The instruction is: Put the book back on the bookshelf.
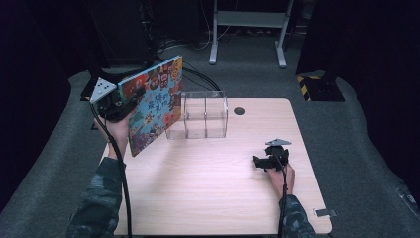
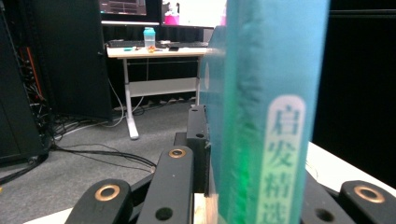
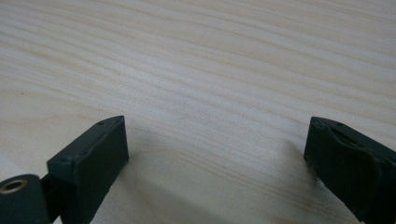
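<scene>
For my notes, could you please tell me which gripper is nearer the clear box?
Left. The left gripper holds the book beside the clear box; the right gripper rests farther off.

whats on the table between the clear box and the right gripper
Nothing: in the high view, bare table runs from the clear box to the right gripper.

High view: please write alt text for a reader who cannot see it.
The left gripper holds a colourful book in the air, tilted, at the table's left edge. A clear box stands on the table just right of the book. The right gripper rests open on the table at the right, holding nothing.
</scene>
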`<state>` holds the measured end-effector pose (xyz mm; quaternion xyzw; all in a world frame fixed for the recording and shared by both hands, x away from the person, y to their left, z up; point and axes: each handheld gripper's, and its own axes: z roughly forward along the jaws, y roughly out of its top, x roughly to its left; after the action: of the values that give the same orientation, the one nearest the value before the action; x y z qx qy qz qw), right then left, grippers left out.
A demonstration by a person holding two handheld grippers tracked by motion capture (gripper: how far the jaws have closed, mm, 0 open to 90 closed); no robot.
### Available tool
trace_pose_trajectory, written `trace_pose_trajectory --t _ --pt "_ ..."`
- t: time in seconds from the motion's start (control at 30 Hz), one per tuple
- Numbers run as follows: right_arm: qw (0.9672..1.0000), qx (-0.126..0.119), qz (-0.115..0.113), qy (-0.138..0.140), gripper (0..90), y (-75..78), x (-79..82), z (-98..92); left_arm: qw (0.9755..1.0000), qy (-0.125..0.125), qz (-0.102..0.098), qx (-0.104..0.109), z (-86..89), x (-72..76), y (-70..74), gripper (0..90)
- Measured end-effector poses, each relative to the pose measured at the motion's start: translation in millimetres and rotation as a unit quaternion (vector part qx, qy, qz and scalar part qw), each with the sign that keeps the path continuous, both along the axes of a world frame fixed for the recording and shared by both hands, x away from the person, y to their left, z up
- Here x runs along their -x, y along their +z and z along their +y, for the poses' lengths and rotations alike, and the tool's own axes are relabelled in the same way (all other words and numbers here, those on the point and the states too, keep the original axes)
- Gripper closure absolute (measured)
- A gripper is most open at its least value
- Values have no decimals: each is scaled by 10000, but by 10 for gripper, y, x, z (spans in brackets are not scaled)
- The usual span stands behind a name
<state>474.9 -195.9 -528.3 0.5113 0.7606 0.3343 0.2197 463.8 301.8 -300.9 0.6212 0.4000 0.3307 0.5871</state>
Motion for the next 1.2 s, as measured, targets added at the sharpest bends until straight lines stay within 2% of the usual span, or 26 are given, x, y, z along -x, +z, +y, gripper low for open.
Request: trace_pose_trajectory --t 0.13,0.33,0.5,0.63,0.73,1.07,1.2 --pt "10000 5 -2 0 57 0 1 1 9999 75 -62 29 -44 -3 -40 811" --pt "10000 5 -2 0 57 0 1 1 9997 143 -39 188 -111 -11 -131 811" --pt "10000 6 -4 0 59 1 3 1 9994 266 -104 186 -153 -28 -191 811" --pt "10000 5 -3 -1 59 1 3 1 9992 270 -150 271 -159 -37 -243 811" --pt "10000 7 -8 3 60 0 3 0 9991 307 -156 250 -177 -57 -280 811" --pt "10000 -30 0 -20 61 2 5 6 9985 393 -262 268 -209 -104 -473 811" --pt "10000 -25 -7 -16 63 2 5 5 9982 431 -230 342 -194 -129 -552 810"
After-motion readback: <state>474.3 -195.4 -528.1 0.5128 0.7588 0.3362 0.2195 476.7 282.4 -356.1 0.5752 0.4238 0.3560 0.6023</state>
